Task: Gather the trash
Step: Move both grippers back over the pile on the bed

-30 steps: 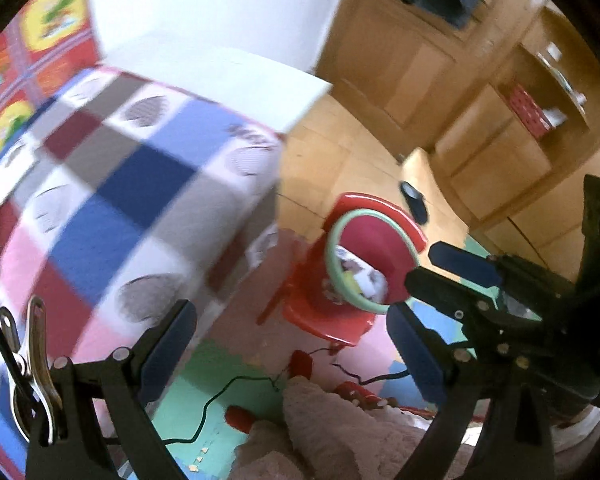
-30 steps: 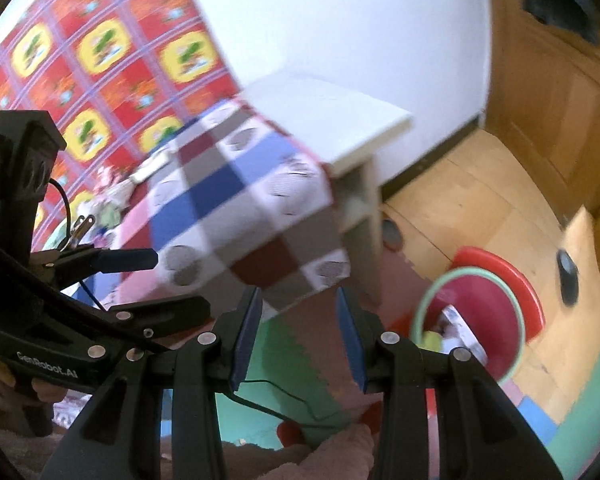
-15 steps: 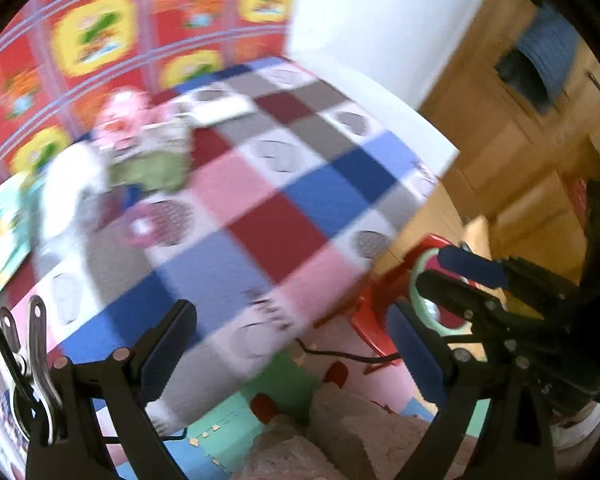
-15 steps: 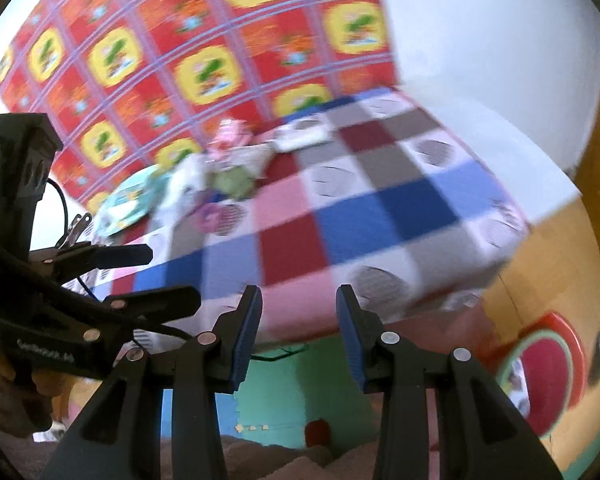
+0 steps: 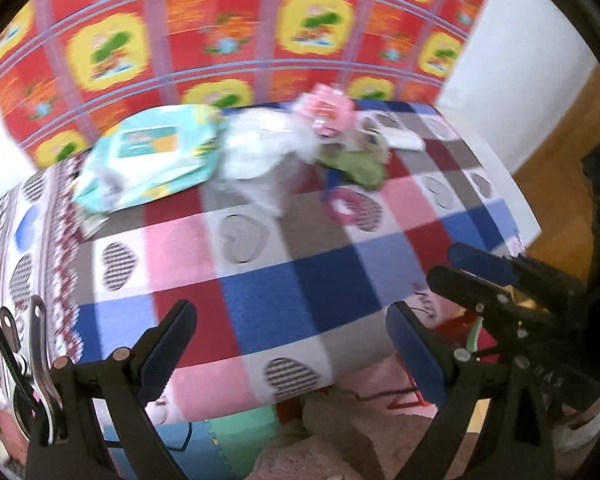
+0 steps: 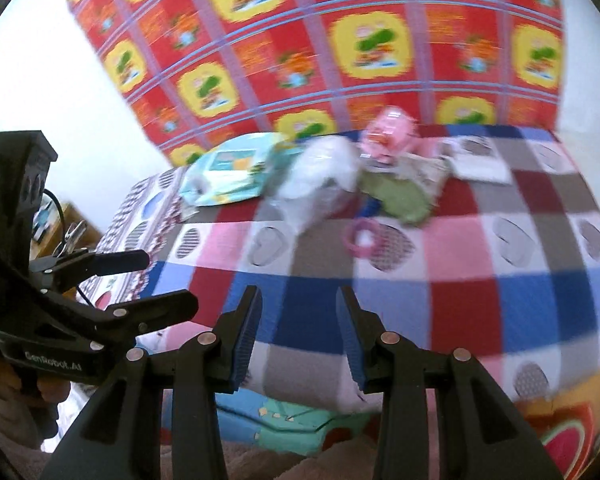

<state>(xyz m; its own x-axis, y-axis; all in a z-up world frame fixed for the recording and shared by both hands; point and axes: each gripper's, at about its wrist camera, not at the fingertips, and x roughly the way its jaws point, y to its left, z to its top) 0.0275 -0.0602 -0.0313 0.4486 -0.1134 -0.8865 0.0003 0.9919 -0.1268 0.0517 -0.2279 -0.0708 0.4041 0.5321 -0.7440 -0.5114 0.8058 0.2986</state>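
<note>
Left gripper (image 5: 290, 344) spread wide, empty; right gripper (image 6: 298, 332) parted, empty, both short of checkered cloth (image 6: 440, 288). Trash pile beyond: pink ring (image 6: 362, 236), green wad (image 6: 396, 196), white bag (image 6: 320, 184), teal pack (image 6: 228, 172). Judgement: reach nearest piece first, pinch low. Bin not clearly visible.

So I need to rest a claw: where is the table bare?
The near half of the checked cloth is bare, from its front edge up to the pink ring. The back is crowded: teal packet, white bag, green cloth.
</note>
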